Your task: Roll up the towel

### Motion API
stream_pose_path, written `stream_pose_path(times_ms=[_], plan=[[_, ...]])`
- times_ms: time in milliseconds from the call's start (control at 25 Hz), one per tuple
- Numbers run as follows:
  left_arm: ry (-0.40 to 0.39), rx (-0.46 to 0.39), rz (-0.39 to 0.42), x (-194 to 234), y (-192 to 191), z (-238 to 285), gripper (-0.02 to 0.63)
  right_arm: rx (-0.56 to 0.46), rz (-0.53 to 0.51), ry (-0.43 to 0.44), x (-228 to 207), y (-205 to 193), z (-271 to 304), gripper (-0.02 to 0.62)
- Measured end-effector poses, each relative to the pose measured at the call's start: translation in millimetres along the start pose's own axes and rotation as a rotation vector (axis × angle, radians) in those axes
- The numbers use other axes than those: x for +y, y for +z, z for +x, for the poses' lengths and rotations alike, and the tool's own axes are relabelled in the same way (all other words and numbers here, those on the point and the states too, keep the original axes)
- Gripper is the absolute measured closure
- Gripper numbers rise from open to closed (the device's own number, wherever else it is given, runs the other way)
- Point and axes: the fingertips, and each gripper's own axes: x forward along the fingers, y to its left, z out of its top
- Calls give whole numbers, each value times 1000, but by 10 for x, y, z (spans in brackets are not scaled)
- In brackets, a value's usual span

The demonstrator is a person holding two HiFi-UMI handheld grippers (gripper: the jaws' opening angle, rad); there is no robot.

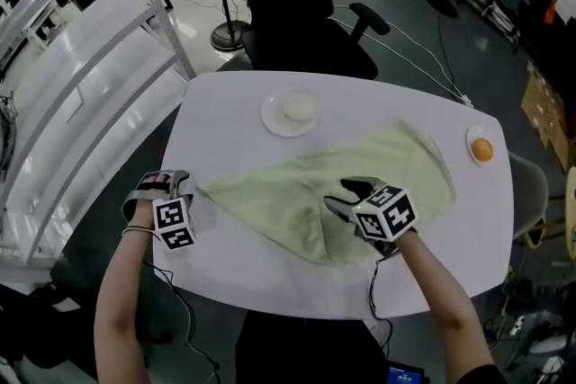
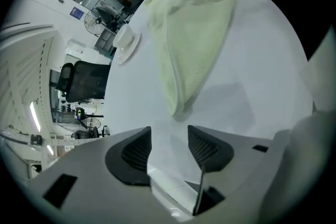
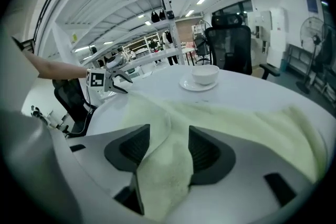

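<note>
1. We are holding the left hand-held gripper (image 2: 169,136) over the left edge of the desk (image 1: 270,274). Its jaws are standing apart with only bare desk between them. In the head view its marker cube is hiding much of the jaws.
2. The pale green towel (image 1: 387,166) is lying spread and rumpled across the middle of the desk. Its pointed left corner is resting just ahead of the left jaws, not touching them.
3. We are keeping the right hand-held gripper (image 3: 169,136) on the towel's near part, where it is covering some cloth in the head view. Its jaws are standing apart, with a raised fold of towel lying loosely between them.
4. Behind the towel, a white bowl (image 1: 300,107) is sitting on a saucer (image 1: 273,118), clear of the cloth.
5. At the right edge, a small plate (image 1: 472,139) is carrying an orange thing (image 1: 482,149), near the towel's corner but apart from it.
6. Bare desk is lying open along the near edge, and a black chair (image 1: 306,4) is standing beyond the far edge.
</note>
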Motion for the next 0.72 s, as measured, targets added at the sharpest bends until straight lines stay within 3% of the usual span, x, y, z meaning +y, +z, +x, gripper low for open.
stream_pose_path(times_ms=[240,400,560,720], plan=[[-36,-169,47,-298,364,-273,365,-1,-158,36,598,-290,-244,359],[-68,-246,182,-487,632,-334,368,12,-240,59,1052,-445,-270,359],[-94,-254,341,-616,709,-232,396,66,-354,66,1446,-709,-155,359],[-99,-221,435,-592,650,-90,406,125,-484,10,1579,-1031,0,360]])
